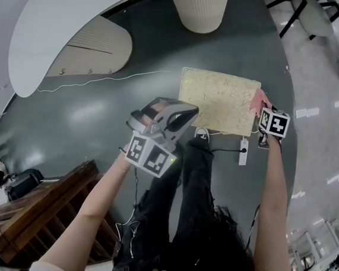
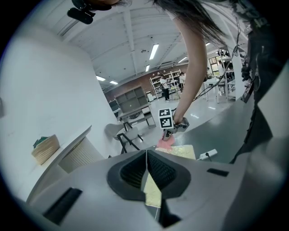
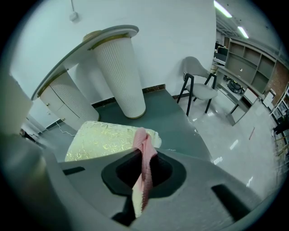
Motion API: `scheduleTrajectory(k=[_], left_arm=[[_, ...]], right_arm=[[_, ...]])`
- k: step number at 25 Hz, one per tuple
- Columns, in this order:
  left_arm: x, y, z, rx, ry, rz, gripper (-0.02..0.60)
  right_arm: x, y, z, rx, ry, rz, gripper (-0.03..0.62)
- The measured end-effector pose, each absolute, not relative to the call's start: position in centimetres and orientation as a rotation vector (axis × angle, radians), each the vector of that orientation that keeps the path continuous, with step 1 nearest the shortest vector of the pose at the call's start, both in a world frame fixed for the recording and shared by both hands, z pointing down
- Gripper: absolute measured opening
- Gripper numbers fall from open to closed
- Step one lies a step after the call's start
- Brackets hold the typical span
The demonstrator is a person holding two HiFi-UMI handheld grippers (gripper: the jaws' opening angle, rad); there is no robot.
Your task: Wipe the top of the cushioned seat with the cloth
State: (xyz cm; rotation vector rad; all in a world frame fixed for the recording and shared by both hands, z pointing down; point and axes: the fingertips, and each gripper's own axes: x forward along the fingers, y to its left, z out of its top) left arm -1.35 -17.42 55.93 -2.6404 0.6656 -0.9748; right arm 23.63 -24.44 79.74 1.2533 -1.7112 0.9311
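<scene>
The cushioned seat (image 1: 217,101) is a pale yellow square with a leafy pattern, low on the dark floor ahead of me. My right gripper (image 1: 261,113) is at its right edge, shut on a pink cloth (image 1: 258,101) that hangs over that edge. In the right gripper view the cloth (image 3: 143,158) runs up out of the right gripper (image 3: 144,170), in front of the seat (image 3: 104,140). My left gripper (image 1: 182,112) is held in the air left of the seat, shut and holding nothing. In the left gripper view the left gripper (image 2: 146,163) has its pads together, with the seat (image 2: 183,151) and the cloth (image 2: 165,142) beyond.
A white ribbed column (image 1: 200,7) stands just behind the seat, under a curved white counter (image 1: 55,20). A power strip (image 1: 244,151) and cables lie on the floor by my legs. A wooden frame (image 1: 43,209) is at the near left. A grey chair (image 3: 198,88) stands further off.
</scene>
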Motion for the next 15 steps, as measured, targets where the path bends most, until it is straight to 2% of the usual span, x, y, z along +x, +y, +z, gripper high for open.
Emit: scheduleTrajectory(k=[5, 15], left_arm=[[-2.7, -17.2, 55.6, -2.629, 0.699, -0.978, 0.008], [-8.5, -15.7, 55.6, -2.616, 0.813, -1.028, 0.008]], right_arm=[[18.5, -24.2, 77.6, 1.205, -1.852, 0.927, 0.014], [2.0, -22.0, 77.5, 0.929, -2.03, 0.928, 0.014]])
